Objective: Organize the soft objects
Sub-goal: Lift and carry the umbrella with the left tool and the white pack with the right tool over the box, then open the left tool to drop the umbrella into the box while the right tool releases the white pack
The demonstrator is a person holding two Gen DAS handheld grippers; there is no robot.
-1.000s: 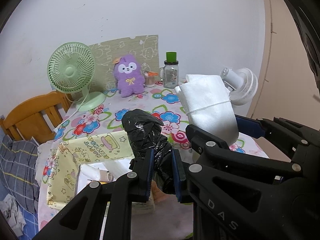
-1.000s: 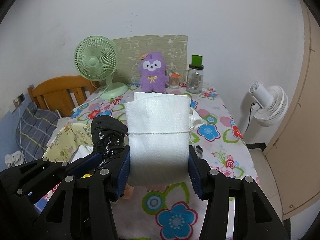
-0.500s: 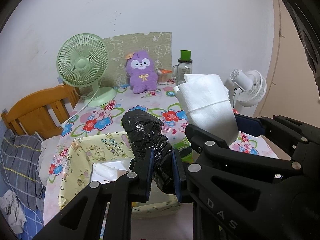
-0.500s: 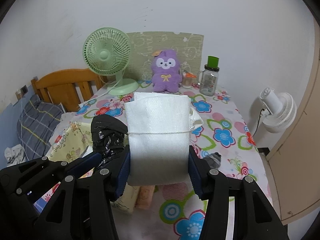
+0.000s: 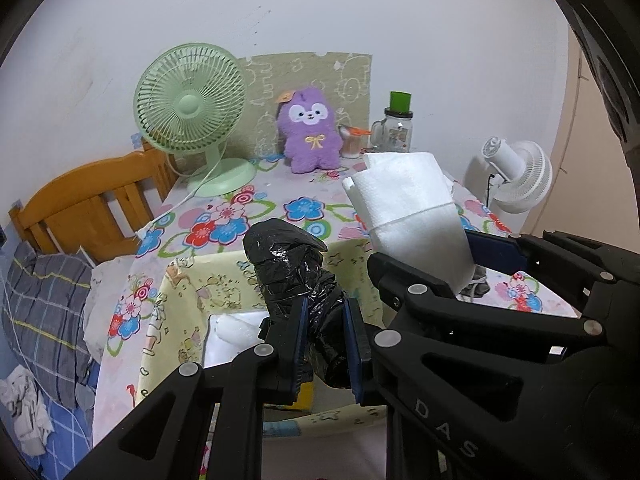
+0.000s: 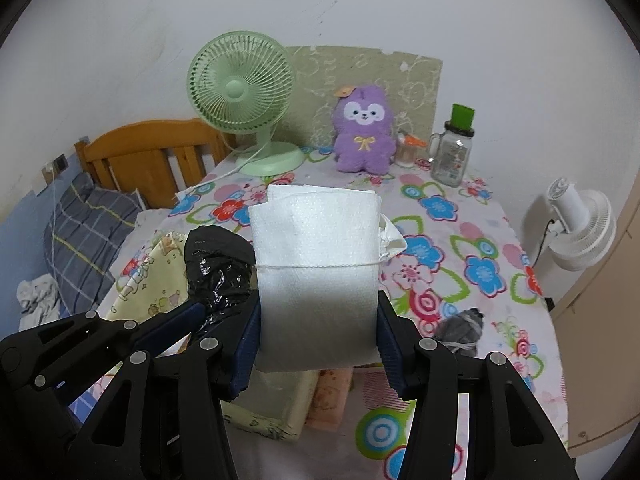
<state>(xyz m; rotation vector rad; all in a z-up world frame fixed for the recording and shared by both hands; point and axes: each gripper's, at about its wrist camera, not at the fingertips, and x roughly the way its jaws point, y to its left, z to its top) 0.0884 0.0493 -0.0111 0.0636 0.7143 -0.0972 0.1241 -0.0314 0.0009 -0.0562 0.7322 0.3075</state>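
left gripper clenched on a black plastic-wrapped bundle, blue pads pressing both its sides; bundle sticks up and forward, held in the air above a yellow printed fabric bin; white material visible inside the bin; right gripper grasping a white folded cloth roll tied round with a thin string, pads tight on its lower half; roll upright, held just right of the black bundle, the two nearly touching; both over the near edge of the flower-print table; small grey tied bundle lying on the table to the right of the right gripper; at the far end, near the wall, a green desk fan, purple plush toy, glass jar with green lid; white fan beyond the table's right edge; wooden bed frame on the left.
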